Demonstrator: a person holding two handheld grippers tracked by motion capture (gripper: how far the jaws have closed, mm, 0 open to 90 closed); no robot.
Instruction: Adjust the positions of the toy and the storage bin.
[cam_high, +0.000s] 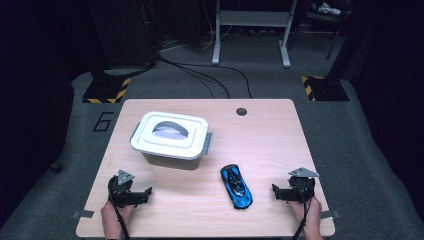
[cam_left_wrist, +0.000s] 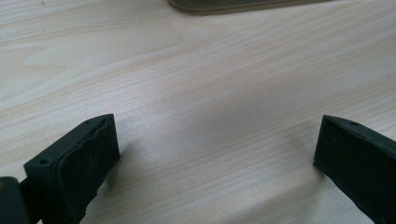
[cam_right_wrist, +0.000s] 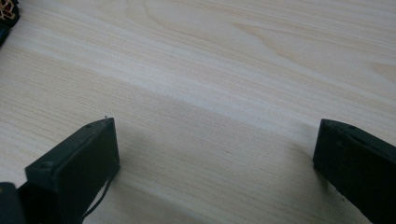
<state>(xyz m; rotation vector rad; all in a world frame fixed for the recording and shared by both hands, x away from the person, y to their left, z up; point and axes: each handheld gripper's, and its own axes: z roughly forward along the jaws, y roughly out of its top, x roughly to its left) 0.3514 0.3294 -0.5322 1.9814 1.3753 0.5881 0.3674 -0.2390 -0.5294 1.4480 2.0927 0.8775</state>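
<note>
- Bench (cam_high: 270, 135): pale wood-grain top with a dark round hole near the far edge; a "6" is marked on the grey floor at its left.
- White lidded storage box (cam_high: 170, 135), grey handle flat on the lid, far left of centre.
- Blue toy car (cam_high: 236, 186), near centre-right, between both grippers, nearer the right one.
- Left gripper (cam_high: 146, 193): jaws spread, nothing between, low over the near left edge.
- Right gripper (cam_high: 276, 191): jaws spread, nothing between, near the right edge.
</note>
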